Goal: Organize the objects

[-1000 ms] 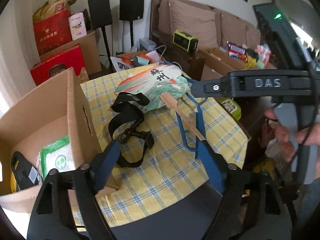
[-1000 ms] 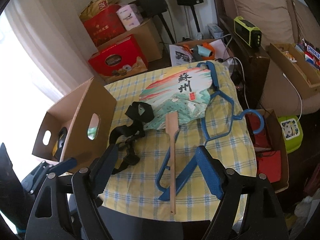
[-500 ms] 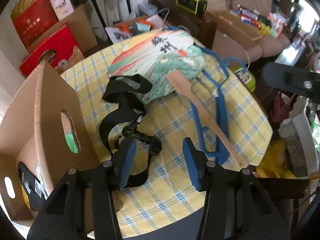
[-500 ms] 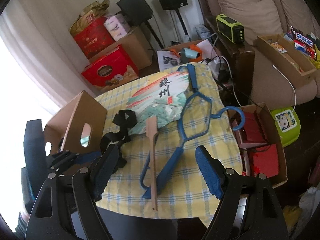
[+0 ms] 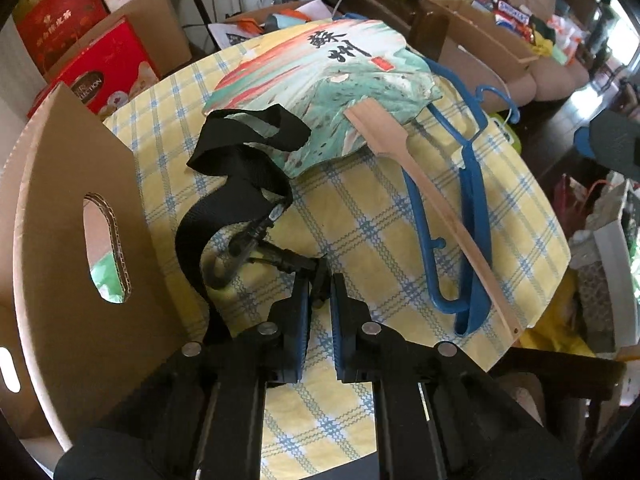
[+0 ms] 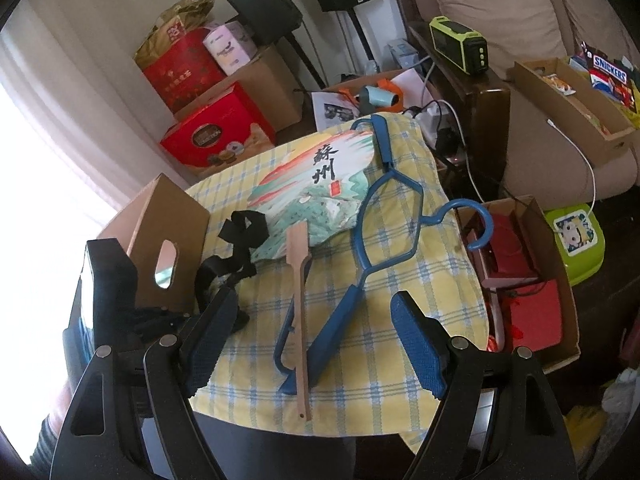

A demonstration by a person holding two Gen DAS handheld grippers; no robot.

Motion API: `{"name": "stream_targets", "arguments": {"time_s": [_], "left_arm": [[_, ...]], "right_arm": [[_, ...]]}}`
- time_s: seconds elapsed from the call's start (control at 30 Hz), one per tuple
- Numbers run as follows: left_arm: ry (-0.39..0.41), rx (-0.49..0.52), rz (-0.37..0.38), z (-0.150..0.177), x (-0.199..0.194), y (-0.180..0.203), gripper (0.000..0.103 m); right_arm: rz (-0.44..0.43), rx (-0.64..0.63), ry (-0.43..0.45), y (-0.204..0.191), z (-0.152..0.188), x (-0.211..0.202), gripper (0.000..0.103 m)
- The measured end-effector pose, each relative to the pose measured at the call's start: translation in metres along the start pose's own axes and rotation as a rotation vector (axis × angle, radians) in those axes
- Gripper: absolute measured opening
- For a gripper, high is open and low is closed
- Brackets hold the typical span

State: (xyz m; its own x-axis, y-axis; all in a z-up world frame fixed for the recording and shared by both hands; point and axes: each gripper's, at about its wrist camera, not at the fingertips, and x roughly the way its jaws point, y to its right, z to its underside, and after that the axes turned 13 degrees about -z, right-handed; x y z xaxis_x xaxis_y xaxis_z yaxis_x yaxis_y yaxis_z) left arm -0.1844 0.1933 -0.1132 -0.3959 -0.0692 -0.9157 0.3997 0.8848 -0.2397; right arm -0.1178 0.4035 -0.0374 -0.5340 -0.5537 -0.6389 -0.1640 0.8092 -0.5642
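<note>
A black strap (image 5: pixel 232 184) with a clip lies on the yellow checked tablecloth (image 5: pixel 360 232), beside an open cardboard box (image 5: pixel 60 208). My left gripper (image 5: pixel 320 292) points steeply down, its jaws closing onto the strap's black plastic end, which is pinched between the blue pads. A painted paper fan (image 5: pixel 320 80) with a wooden handle (image 6: pixel 300 292) lies across a blue hanger (image 6: pixel 384 208). My right gripper (image 6: pixel 316 298) hovers open above the fan handle and the hanger, holding nothing. In the right wrist view the strap (image 6: pixel 240 236) shows next to the box (image 6: pixel 168 216).
The box holds a green-and-white packet and a dark item. Red gift boxes (image 6: pixel 216 136) and speakers stand behind the table. A sofa with a green radio (image 6: pixel 460 44) is at the right. An open carton (image 6: pixel 528 272) with red items sits on the floor by the table's right edge.
My left gripper came forward and down over the strap, tilted steeper, and its jaws went from wide open to closed on the strap's end. The right gripper hardly moved.
</note>
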Motion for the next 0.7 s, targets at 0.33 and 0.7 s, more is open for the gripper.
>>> {"name": "stream_targets", "arguments": {"time_s": [0.33,0.7], "left_arm": [[0.104,-0.107,0.169,0.010,-0.056,-0.030,0.009],[0.166,-0.193,0.273,0.028,-0.093,-0.073,0.009]], "right_arm": [[-0.020,-0.013,-0.038,-0.009,-0.004,0.017,0.069],[-0.042,-0.044,-0.162,-0.036,-0.009,0.082,0.059]]}}
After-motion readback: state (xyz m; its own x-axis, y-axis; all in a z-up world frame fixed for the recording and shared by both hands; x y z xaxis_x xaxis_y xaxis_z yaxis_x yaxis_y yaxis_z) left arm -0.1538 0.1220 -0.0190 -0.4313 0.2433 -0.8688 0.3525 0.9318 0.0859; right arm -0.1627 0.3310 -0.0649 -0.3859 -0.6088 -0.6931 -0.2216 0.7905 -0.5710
